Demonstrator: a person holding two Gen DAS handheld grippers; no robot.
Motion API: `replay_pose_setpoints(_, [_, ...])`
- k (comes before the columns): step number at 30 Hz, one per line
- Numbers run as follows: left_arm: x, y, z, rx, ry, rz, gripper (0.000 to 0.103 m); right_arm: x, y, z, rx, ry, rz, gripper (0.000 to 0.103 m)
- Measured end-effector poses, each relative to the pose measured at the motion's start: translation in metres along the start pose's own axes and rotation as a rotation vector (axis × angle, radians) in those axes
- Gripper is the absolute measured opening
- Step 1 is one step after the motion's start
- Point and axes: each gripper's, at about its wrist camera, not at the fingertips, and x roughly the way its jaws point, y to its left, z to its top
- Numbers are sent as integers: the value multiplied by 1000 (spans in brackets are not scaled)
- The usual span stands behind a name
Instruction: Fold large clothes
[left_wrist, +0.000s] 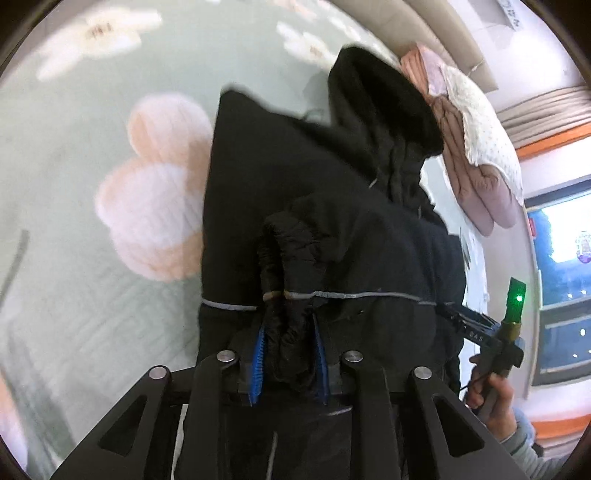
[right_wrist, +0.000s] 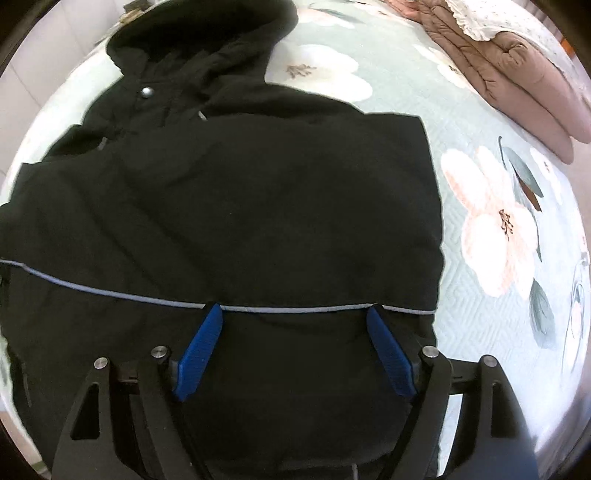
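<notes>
Black hooded jacket (right_wrist: 258, 206) lies spread on a bed, and a bunched fold of it is pinched between the blue pads (left_wrist: 259, 358) of the left hand-held gripper (left_wrist: 288, 363), whose jaws stand narrow and clamp the cloth. That fold rises off the rest of the jacket right at the grey reflective stripe (left_wrist: 332, 294) that runs across the cloth. The right hand-held gripper (right_wrist: 295, 354) points steeply down over the lower part of the jacket with its jaws wide apart; its pads (right_wrist: 201, 354) sit just below the stripe, with flat cloth between them that they do not press. In the left wrist view a hand (left_wrist: 491, 395) at the right edge holds that other tool. The hood (right_wrist: 207, 40) lies at the far end. Under the jacket is a pale green bedspread (right_wrist: 491, 295) printed with large peach and white flowers. A folded pink quilt (right_wrist: 517, 74) lies near the far corner, apart from the jacket
</notes>
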Motion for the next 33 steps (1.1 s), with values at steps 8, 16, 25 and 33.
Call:
replay_pose_setpoints(8, [-56, -47, 18, 68, -182, 29, 31, -19, 19, 12, -75, -78, 112, 80])
replay_pose_setpoints(16, [53, -49, 17, 127, 55, 118, 31, 17, 36, 8, -112, -28, 116, 80])
replay_pose_setpoints(25, [0, -92, 53, 234, -58, -2, 31, -21, 7, 62, -17, -96, 299, 69])
replay_pose_setpoints(33, [34, -134, 190, 313, -204, 113, 34, 4, -27, 202, 114, -249, 261, 69])
